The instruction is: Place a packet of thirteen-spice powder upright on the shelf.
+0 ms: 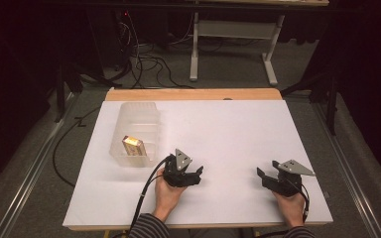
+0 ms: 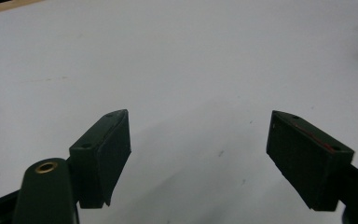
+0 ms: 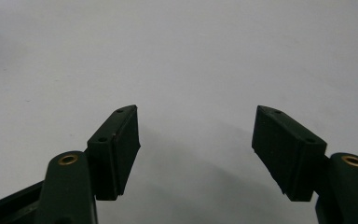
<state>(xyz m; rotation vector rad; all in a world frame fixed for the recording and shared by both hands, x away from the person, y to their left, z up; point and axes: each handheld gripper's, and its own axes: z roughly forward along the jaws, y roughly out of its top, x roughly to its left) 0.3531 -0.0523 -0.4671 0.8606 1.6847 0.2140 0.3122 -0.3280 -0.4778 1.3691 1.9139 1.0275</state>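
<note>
High view shows a white desk (image 1: 238, 144) with a clear plastic bin (image 1: 135, 133) toward ten o'clock, and a small yellow box (image 1: 132, 146) lying inside it against the near wall. Both hands rest on the near part of the desk. The left claw (image 1: 194, 174) sits at about seven o'clock, just beside the bin's near right corner, and the right claw (image 1: 265, 177) sits at about five o'clock, well apart from the bin.

Left gripper view has its claw (image 2: 198, 154) spread wide with bare desk between the jaws, holding nothing. Right gripper view has the other claw (image 3: 196, 149) equally wide and empty.

Judging from this, the risks lie in the reach into the bin. The bin looks light and nothing holds it, so a jaw catching its rim or wall would likely shove or tip it. The box lies close against the near wall, so one jaw may find no room on that side and could pinch only a corner, letting the box slip. The cable (image 1: 146, 191) trailing from the left claw runs near the bin and might drag on it.
</note>
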